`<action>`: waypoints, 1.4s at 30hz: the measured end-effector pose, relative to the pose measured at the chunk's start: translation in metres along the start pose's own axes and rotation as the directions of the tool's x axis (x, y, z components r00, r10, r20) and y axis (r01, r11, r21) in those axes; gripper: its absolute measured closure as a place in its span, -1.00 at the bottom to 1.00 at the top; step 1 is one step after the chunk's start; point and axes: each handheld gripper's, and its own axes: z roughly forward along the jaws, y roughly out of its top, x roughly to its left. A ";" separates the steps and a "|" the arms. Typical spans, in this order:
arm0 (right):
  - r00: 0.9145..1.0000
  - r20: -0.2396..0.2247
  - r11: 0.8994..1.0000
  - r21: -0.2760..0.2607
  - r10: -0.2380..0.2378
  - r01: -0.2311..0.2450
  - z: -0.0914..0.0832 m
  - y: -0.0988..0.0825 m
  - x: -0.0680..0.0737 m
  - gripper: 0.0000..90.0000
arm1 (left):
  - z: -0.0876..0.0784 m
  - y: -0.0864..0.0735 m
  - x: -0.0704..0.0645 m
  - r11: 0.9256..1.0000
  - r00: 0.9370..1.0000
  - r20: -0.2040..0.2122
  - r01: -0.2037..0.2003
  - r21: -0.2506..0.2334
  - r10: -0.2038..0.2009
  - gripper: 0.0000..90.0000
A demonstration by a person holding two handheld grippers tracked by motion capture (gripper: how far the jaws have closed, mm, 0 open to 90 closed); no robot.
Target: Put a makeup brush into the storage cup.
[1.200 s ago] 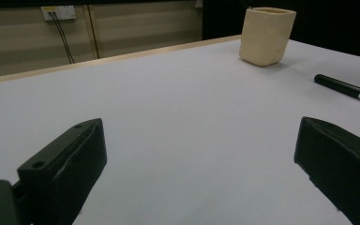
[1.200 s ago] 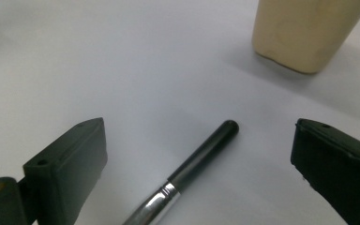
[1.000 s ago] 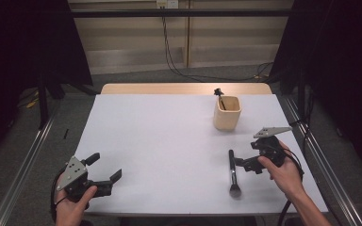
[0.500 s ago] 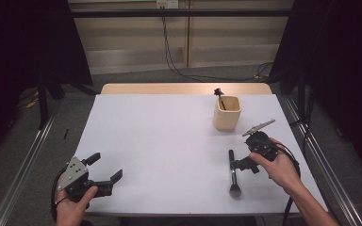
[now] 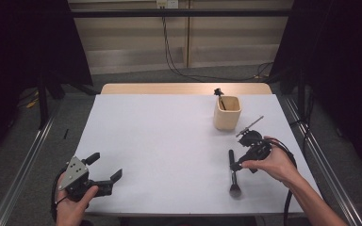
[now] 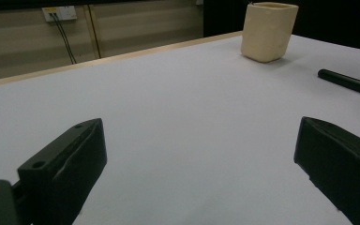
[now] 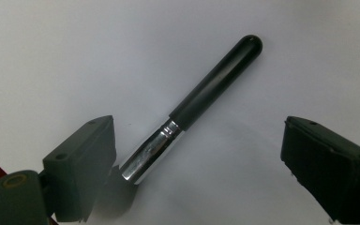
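Note:
A black makeup brush [image 5: 233, 173] with a silver ferrule lies on the white table [image 5: 169, 141], bristles toward the front edge. My right gripper [image 5: 236, 159] hangs over its handle, pointing down. In the right gripper view the handle [image 7: 215, 79] lies between the jaws of the open gripper [image 7: 201, 140]; the jaws have just been closing a little, and the pads do not press on it. At the front left, my left gripper [image 5: 106, 165] rests open on the table, nothing between its jaws [image 6: 197, 150]. A beige cup [image 5: 227, 113] stands at the back right with another dark brush [image 5: 219, 92] in it.
The cup [image 6: 267, 30] and the brush handle [image 6: 347, 82] appear far ahead in the left gripper view. Metal rails run along both table sides. Cables hang from the wall behind. A wooden strip [image 5: 184, 88] edges the table's far side.
My right gripper has moved left over the brush and tipped downward onto its handle. The left gripper has stayed where it was.

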 end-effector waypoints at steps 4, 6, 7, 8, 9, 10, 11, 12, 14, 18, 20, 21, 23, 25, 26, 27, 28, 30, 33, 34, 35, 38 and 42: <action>0.999 -0.023 0.999 0.029 0.026 -0.025 0.006 0.003 0.000 -0.70 | 0.000 0.000 0.000 1.000 1.000 -0.002 0.001 0.004 -0.001 -0.94; 0.999 -0.035 0.998 0.048 0.028 -0.026 0.011 0.004 0.001 -0.60 | 0.000 0.000 0.000 1.000 1.000 0.000 0.001 0.001 -0.001 -0.94; 0.999 -0.040 0.998 0.054 0.030 -0.028 0.013 0.004 0.002 -0.56 | 0.000 0.000 0.000 1.000 1.000 0.000 0.000 0.001 0.000 -0.94; 0.999 -0.039 0.998 0.060 0.035 -0.032 0.015 0.004 0.003 -0.49 | 0.000 0.000 0.000 1.000 1.000 0.000 0.000 0.001 0.000 -0.94; 0.999 -0.037 0.998 0.063 0.032 -0.029 0.016 0.004 0.004 -0.45 | 0.000 0.000 0.000 1.000 1.000 0.000 0.001 0.002 -0.001 -0.94; 0.998 -0.042 0.998 0.062 0.035 -0.032 0.018 0.004 0.005 -0.41 | 0.000 0.000 0.000 1.000 1.000 0.000 0.002 0.002 -0.002 -0.94; 0.998 -0.040 0.997 0.066 0.038 -0.035 0.020 0.003 0.005 -0.37 | 0.000 0.000 0.000 1.000 1.000 0.000 0.001 0.002 -0.001 -0.94; 0.998 -0.035 0.996 0.073 0.048 -0.045 0.021 0.003 0.006 -0.36 | 0.000 0.000 0.001 1.000 1.000 -0.001 0.000 0.003 0.000 -0.94; 0.997 -0.047 0.995 0.077 0.062 -0.058 0.024 0.002 0.005 -0.26 | 0.000 0.000 0.000 1.000 1.000 -0.002 0.001 0.005 -0.001 -0.94; 0.996 -0.061 0.992 0.105 0.073 -0.066 0.028 0.002 0.006 -0.18 | 0.000 0.000 0.001 1.000 1.000 -0.002 0.001 0.007 -0.001 -0.94; 0.995 -0.064 0.991 0.116 0.080 -0.072 0.030 0.001 0.007 -0.13 | 0.000 0.000 0.001 1.000 1.000 -0.002 0.000 0.007 0.000 -0.94; 0.994 -0.066 0.990 0.117 0.084 -0.075 0.031 0.001 0.007 -0.12 | 0.000 0.000 0.001 1.000 1.000 -0.002 0.001 0.007 -0.001 -0.94; 0.995 -0.063 0.990 0.125 0.078 -0.069 0.034 0.001 0.007 -0.11 | 0.000 -0.001 0.001 1.000 1.000 -0.003 0.000 0.007 0.000 -0.94; 0.995 -0.062 0.988 0.133 0.082 -0.073 0.037 0.000 0.007 -0.08 | 0.000 -0.001 0.001 1.000 1.000 -0.004 0.000 0.008 0.000 -0.94; 0.994 -0.063 0.988 0.133 0.085 -0.076 0.038 -0.001 0.007 -0.05 | 0.000 -0.001 0.001 1.000 1.000 -0.004 -0.002 0.010 0.002 -0.94; 0.994 -0.061 0.988 0.134 0.089 -0.080 0.039 -0.001 0.007 -0.03 | 0.000 -0.001 0.001 1.000 1.000 -0.004 -0.003 0.010 0.003 -0.94; 0.994 -0.060 0.988 0.132 0.092 -0.084 0.039 -0.001 0.007 0.00 | 0.000 -0.001 0.001 1.000 1.000 -0.003 -0.004 0.010 0.004 -0.94; 0.994 -0.056 0.988 0.133 0.092 -0.084 0.039 -0.001 0.007 0.02 | 0.000 -0.001 0.001 1.000 1.000 -0.002 -0.006 0.012 0.006 -0.94; 0.996 -0.037 0.987 0.138 0.087 -0.081 0.039 0.000 0.009 0.06 | 0.000 -0.001 0.001 1.000 1.000 -0.003 -0.006 0.012 0.006 -0.94; 0.996 -0.033 0.987 0.143 0.084 -0.078 0.039 0.000 0.010 0.09 | 0.000 -0.001 0.001 1.000 1.000 -0.003 -0.006 0.013 0.006 -0.94; 0.997 -0.023 0.987 0.144 0.076 -0.072 0.040 0.000 0.011 0.13 | 0.000 -0.001 0.001 1.000 1.000 -0.003 -0.006 0.012 0.007 -0.94; 0.998 -0.001 0.987 0.148 0.062 -0.062 0.039 -0.001 0.012 0.24 | 0.000 -0.001 0.002 1.000 1.000 -0.008 0.002 0.010 -0.002 -0.94; 0.998 -0.003 0.987 0.151 0.055 -0.054 0.039 -0.001 0.011 0.29 | 0.000 -0.001 0.002 1.000 1.000 -0.012 0.002 0.013 -0.002 -0.94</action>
